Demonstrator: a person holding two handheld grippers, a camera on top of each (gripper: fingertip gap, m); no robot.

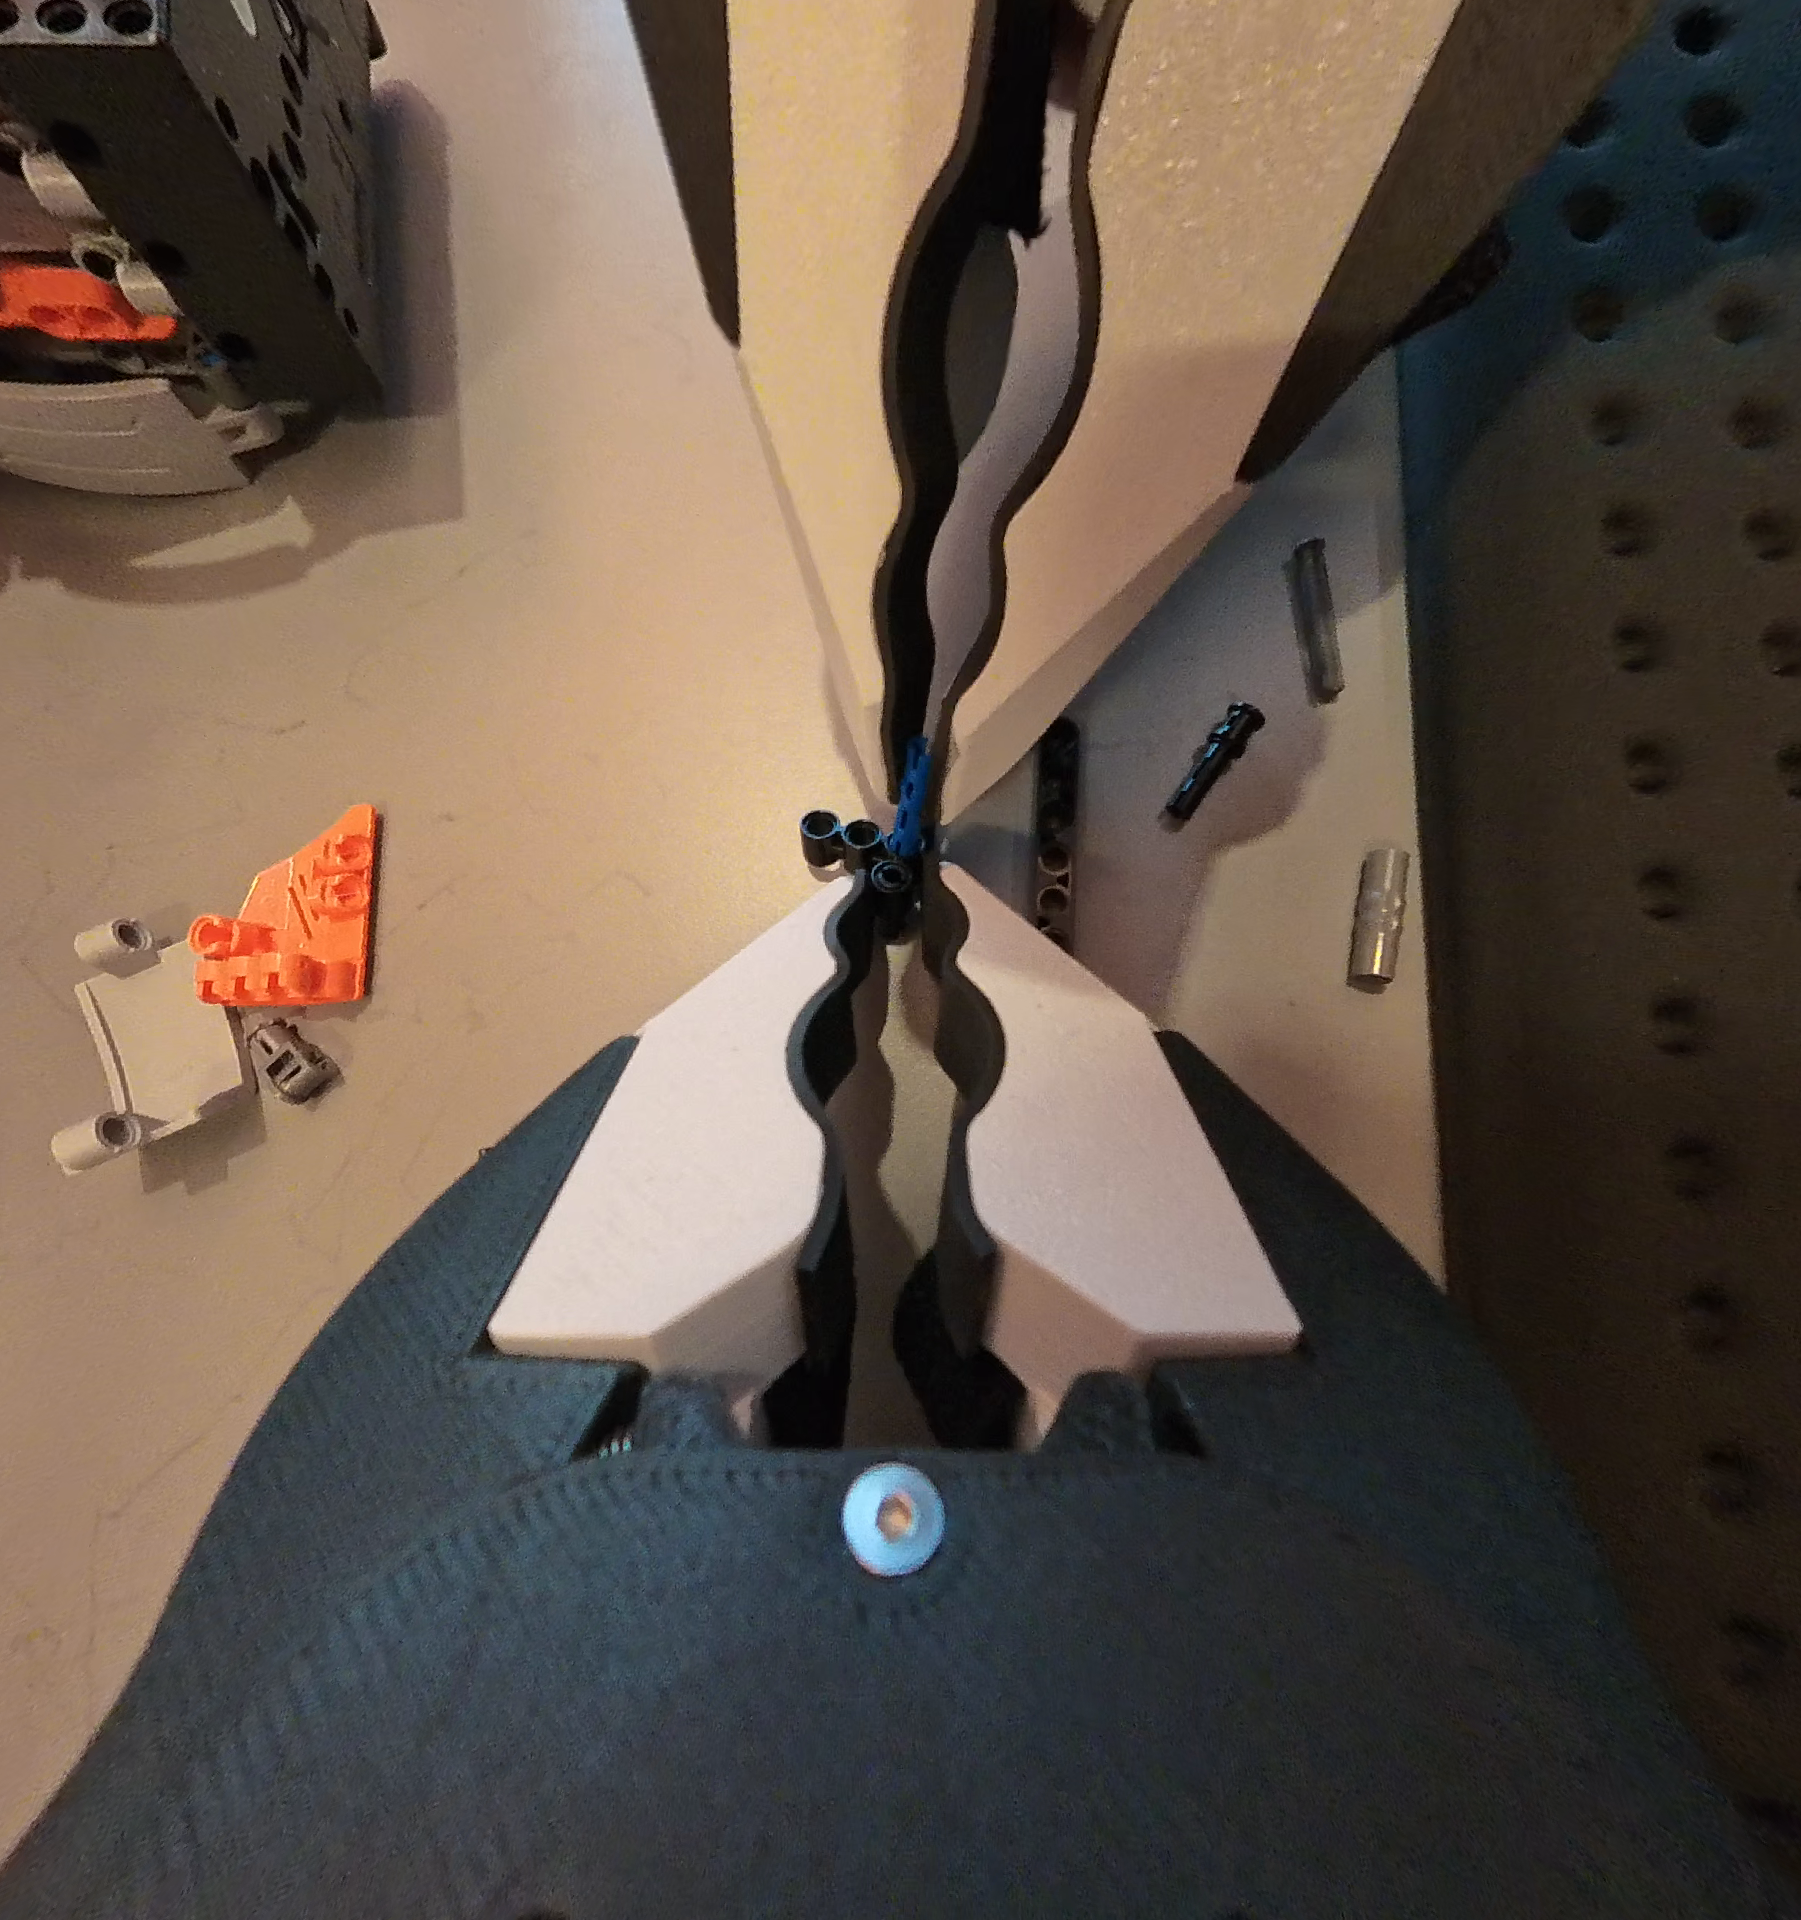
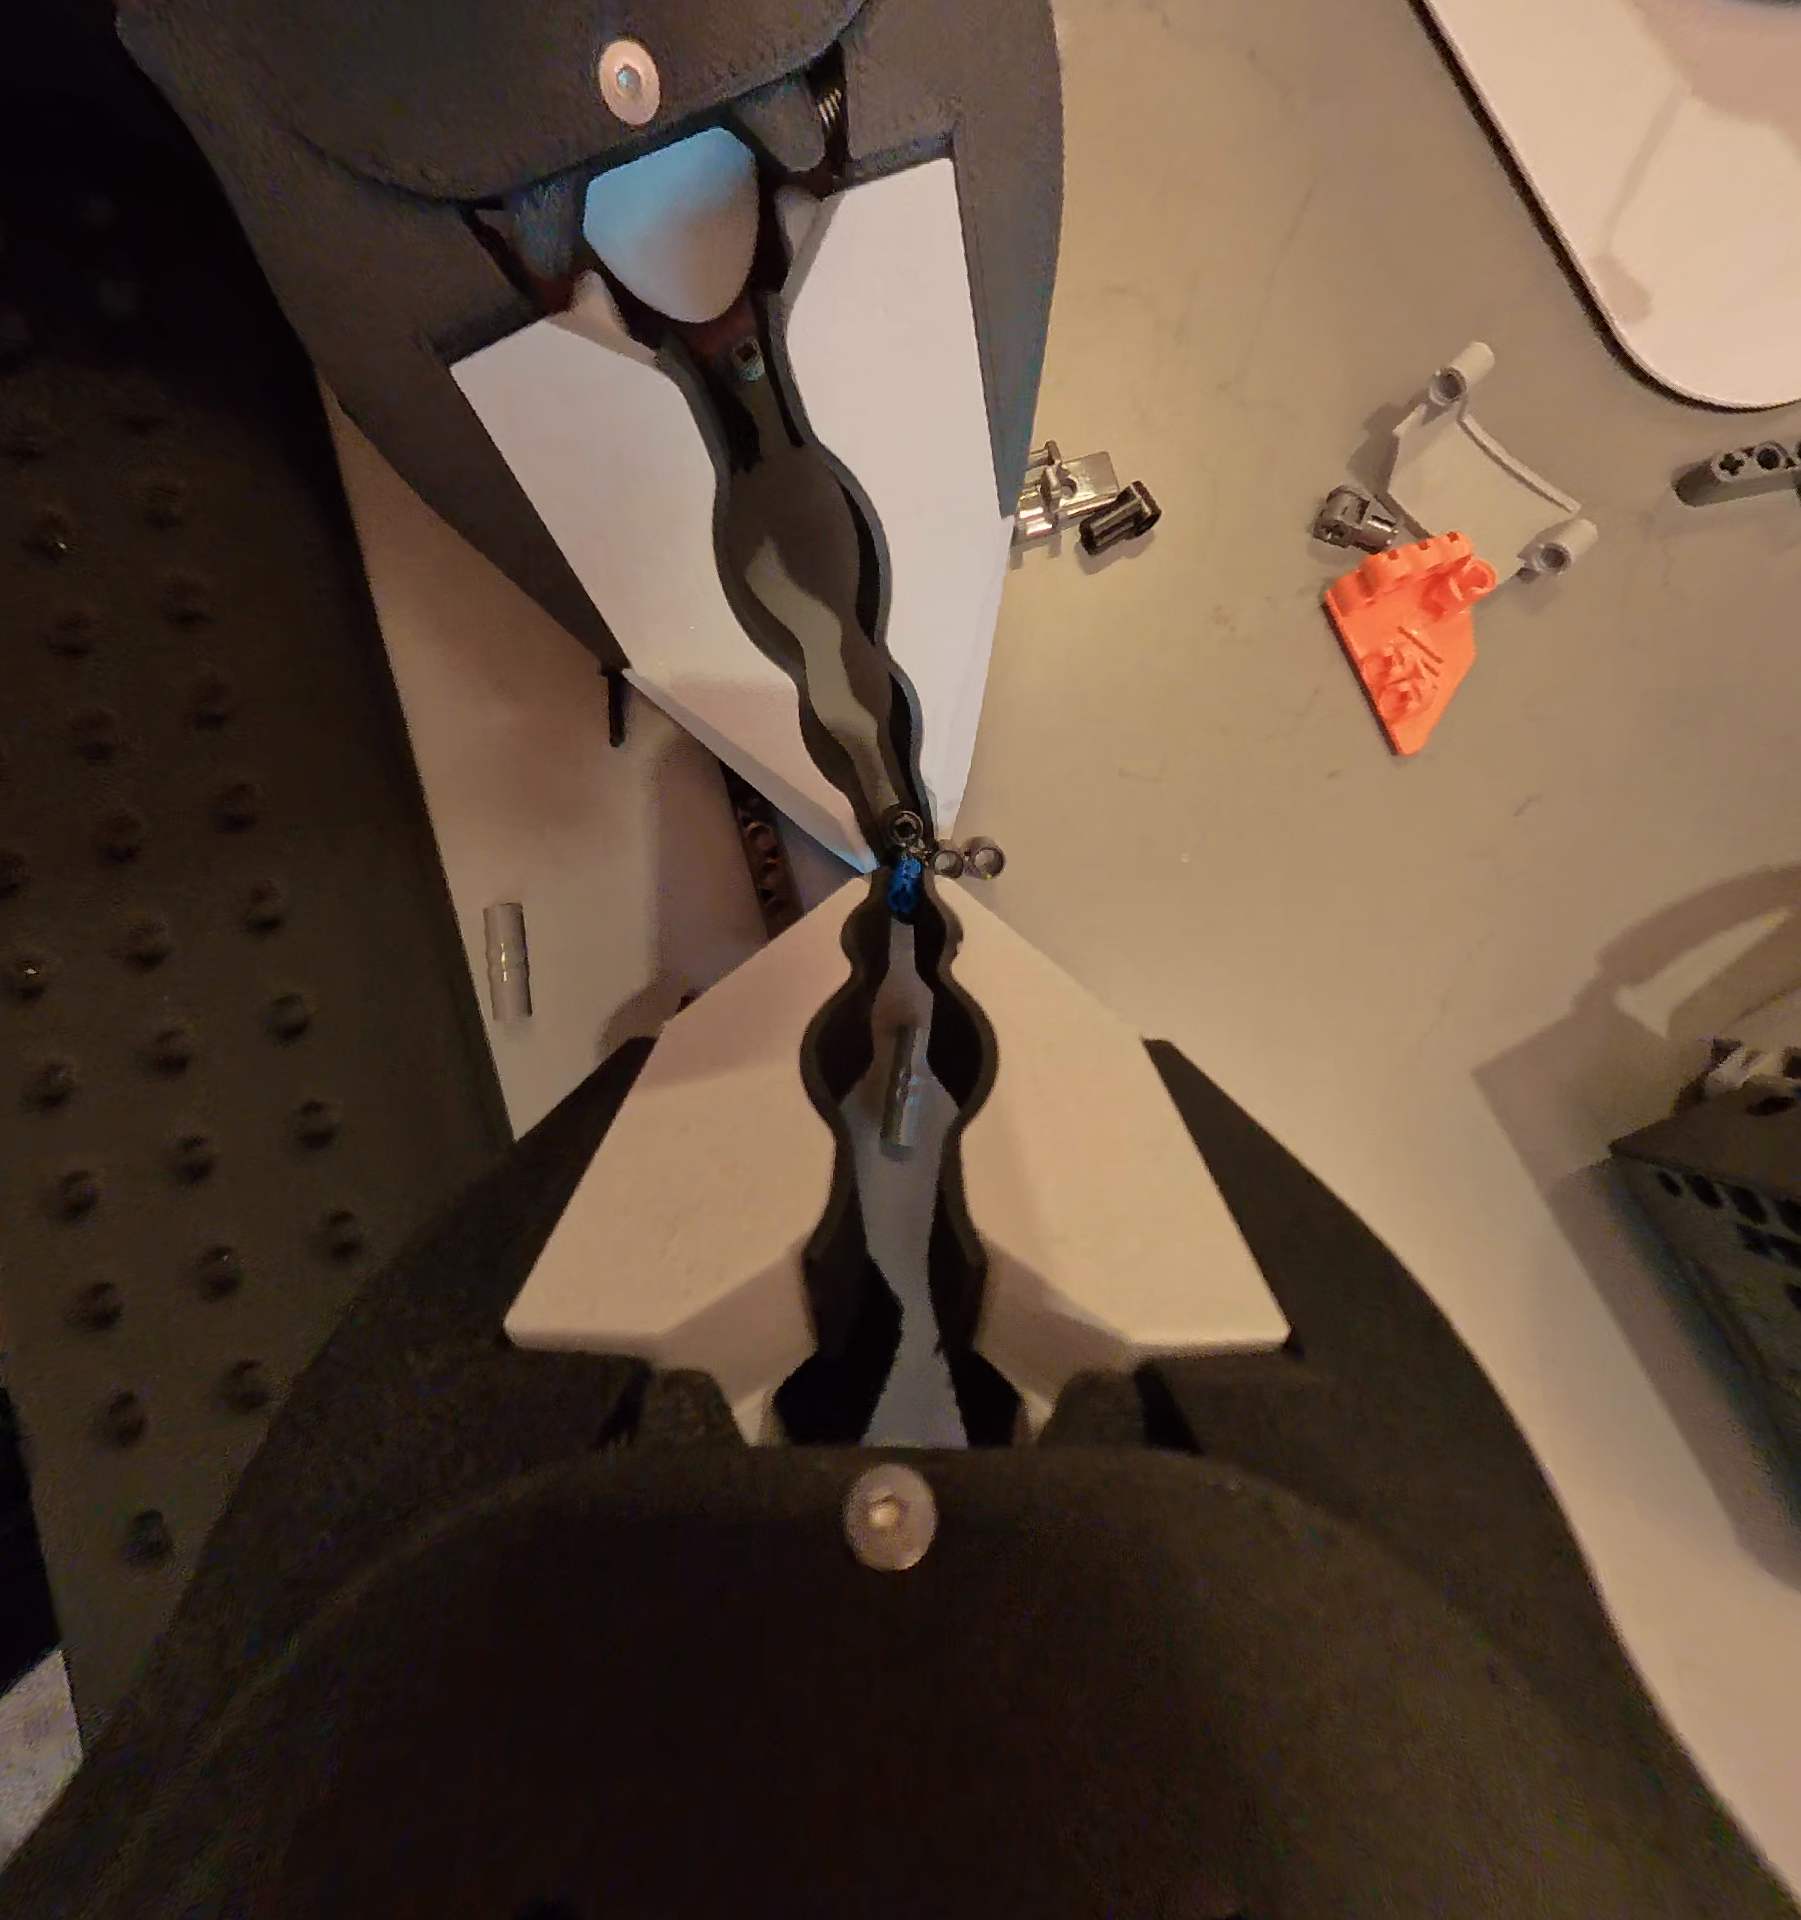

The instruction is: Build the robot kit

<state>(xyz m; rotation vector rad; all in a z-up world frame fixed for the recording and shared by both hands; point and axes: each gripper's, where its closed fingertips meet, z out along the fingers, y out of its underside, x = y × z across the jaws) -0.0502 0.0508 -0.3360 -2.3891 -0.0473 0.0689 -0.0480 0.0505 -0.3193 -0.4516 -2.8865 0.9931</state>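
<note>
Meeting tip to tip above the table, left gripper (image 1: 901, 902) clenches small black three-hole plastic connector (image 1: 854, 847); right gripper (image 2: 901, 906) pinches short blue plastic pin (image 2: 903, 886), touching the connector.

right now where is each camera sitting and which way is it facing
Left wrist view: sits on the left gripper, looking down its fingers at the table; its fingers pinch a black connector, and the right gripper comes in from the top.
Right wrist view: sits on the right gripper, facing the opposite way; its fingers pinch a blue pin.
Shared: both grippers meeting tip to tip, the orange panel, the grey sleeve.
</note>
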